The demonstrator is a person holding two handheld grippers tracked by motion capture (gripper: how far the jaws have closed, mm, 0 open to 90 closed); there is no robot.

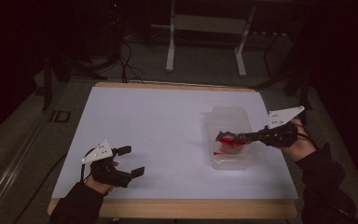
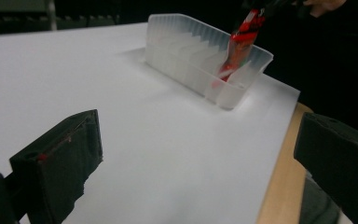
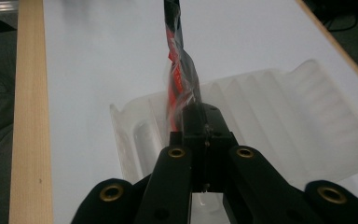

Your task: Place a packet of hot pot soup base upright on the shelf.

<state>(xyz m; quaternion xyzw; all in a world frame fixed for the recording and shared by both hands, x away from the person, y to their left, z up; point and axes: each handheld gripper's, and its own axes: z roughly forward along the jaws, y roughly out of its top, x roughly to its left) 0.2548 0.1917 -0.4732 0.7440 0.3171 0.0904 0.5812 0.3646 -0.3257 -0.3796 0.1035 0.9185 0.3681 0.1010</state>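
Note:
A clear ribbed plastic tray sits on the right half of the white sheet. My right gripper hangs over the tray's near end, shut on a red and clear plastic wrapper that dangles down into the tray. My left gripper rests low at the front left of the sheet, open, with nothing between its pads.
The white sheet covers a wooden table whose bare edge shows at the front. White stand legs and cables lie on the dark floor behind the table.

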